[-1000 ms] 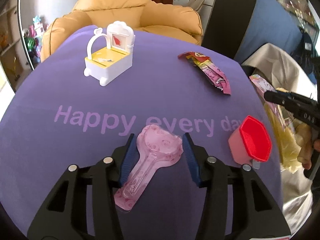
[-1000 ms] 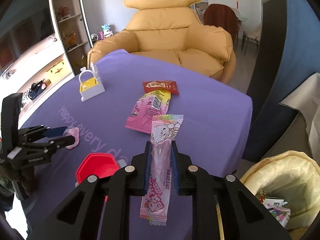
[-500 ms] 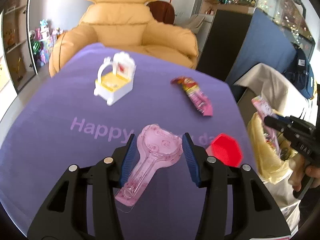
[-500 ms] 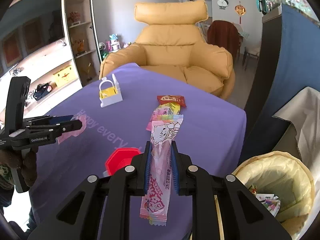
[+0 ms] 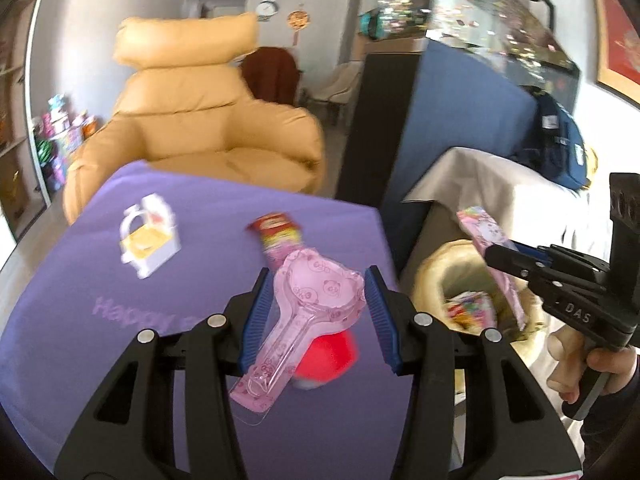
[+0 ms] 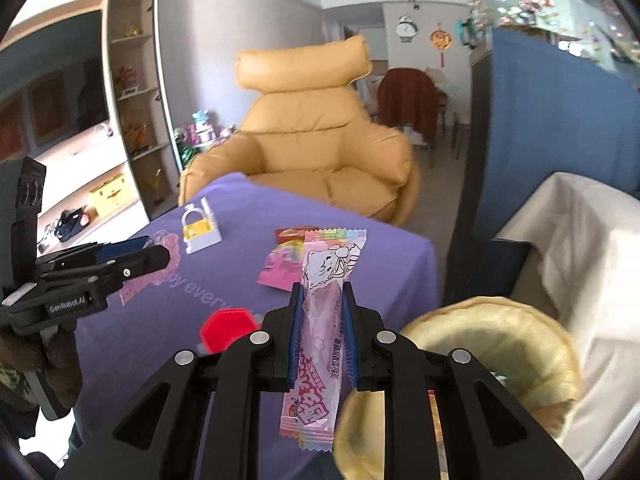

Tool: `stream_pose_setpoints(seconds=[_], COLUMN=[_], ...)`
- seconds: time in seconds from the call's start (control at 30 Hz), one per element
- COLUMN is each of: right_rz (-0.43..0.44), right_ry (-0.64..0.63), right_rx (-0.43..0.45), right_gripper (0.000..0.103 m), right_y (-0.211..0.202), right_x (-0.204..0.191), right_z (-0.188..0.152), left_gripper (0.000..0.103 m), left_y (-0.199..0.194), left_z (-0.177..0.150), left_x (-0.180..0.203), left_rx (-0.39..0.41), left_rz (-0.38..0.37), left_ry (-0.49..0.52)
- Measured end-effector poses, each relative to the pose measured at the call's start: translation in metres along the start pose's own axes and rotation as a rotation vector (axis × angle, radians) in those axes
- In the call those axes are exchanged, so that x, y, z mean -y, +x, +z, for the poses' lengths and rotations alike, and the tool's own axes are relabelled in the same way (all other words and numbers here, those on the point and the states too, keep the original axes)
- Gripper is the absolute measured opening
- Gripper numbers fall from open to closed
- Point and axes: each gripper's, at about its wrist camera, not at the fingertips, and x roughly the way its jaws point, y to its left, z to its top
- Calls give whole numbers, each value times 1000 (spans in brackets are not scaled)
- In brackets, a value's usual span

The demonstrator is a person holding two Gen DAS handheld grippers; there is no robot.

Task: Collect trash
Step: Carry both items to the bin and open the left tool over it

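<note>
Purple cloth covers the table (image 6: 392, 264), whose right edge drops to a yellow-lined trash bin (image 6: 520, 344) just beside it. The left gripper (image 5: 318, 312) clamps a clear pink spoon-shaped blister shell (image 5: 304, 312) above the cloth. The right gripper (image 6: 320, 336), jaws pinched on a glossy crimped pink candy wrapper (image 6: 324, 320), hangs near the bin's rim. Flat snack wrappers (image 6: 284, 260) lie near the far edge.

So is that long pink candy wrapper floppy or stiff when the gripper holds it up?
Probably floppy but not limp: the pink candy wrapper sticks out both ways past the right gripper without folding over. It looks thin and crinkly, so likely very light. Its glossy film may be slippery, though the ridged blue pads seem to hold it steady.
</note>
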Motion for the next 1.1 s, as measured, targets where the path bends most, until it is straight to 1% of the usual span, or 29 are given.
stream_pose_setpoints(seconds=[0.2,0.33,0.47,0.63,0.73,0.87,1.0,1.03,1.1], right_rz=[-89,-146,-202,-234,-237,-237,-238,-238,-236], right_ry=[44,90,139,178,204,229,238,239,244], right_rx=[17,15,9,-7,-24,-40,-64,-68,-74], right_gripper=[19,19,19,19,19,19,19,19,19], right_y=[-31,-45,-58,-59,-51,-43,-34,-33,-30], right_x=[42,75,108,137,151,161,165,167,168], right_z=[-15,-27,-43,-57,-63,-69,-75,-75,-76], left_gripper=[45,45,45,45,45,45,45,46,59], left_y=[13,35,61,101,125,154,176,181,188], left_z=[6,4,0,-8,-12,-22,-28,-30,-31], left_x=[66,104,131,160,170,176,182,182,179], left_rx=[3,-40,-90,-154,-199,-262,-308,-323,-353], left_rz=[-99,-182,-267,-349,-375,-399,-392,-399,-415], left_ry=[70,95,93,77,59,38,46,40,32])
